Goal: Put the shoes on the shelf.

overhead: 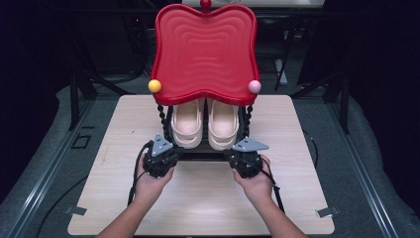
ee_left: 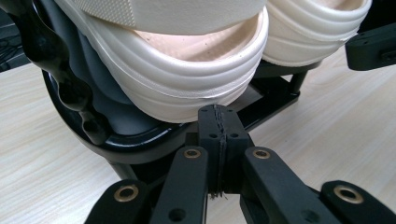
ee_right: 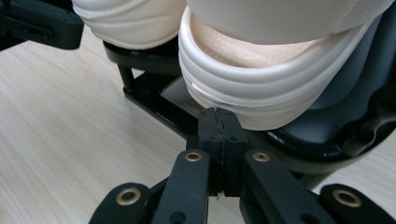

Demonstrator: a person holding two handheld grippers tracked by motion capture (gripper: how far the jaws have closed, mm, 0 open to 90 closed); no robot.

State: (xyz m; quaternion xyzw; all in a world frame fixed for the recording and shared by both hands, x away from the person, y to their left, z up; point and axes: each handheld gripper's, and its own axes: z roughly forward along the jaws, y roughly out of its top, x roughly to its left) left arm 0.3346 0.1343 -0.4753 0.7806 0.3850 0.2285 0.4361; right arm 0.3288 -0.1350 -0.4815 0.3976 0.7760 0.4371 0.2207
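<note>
Landmark: the black rack [overhead: 208, 151], a two-level stand in the middle of the wooden table [overhead: 208, 198]; every place below is given from it.
Left gripper [overhead: 159, 157]: just in front of the rack's near left corner, held in the person's left hand [overhead: 153, 181]. In the left gripper view its two jaws are pressed flat together with nothing between them, tips right at the lower shelf's black rim [ee_left: 135, 140].
Right gripper [overhead: 246, 159]: just in front of the rack's near right corner, in the right hand [overhead: 257, 183]. In the right gripper view its jaws are likewise pressed together and hold nothing, tips close under the heel of the nearer slipper.
Left slipper [overhead: 186, 124]: cream, on the rack's lower shelf, left half, heel toward the person and slightly overhanging the front rim.
Right slipper [overhead: 222, 124]: cream, beside the first on the same shelf, right half, the two nearly touching.
Red tray [overhead: 205, 49]: the rack's upper level, above and behind the slippers, bare, with a yellow ball [overhead: 154, 86] and a pink ball [overhead: 254, 86] at its near corners.
Done, as I judge it: both slippers sit paired and square on the lower shelf; no jaw grips either one.
Left, as I judge it: whether the closed tips touch the rim or a heel I cannot tell. Either a last nudge remains or the hands only need to come clear; the top tray carries nothing.
</note>
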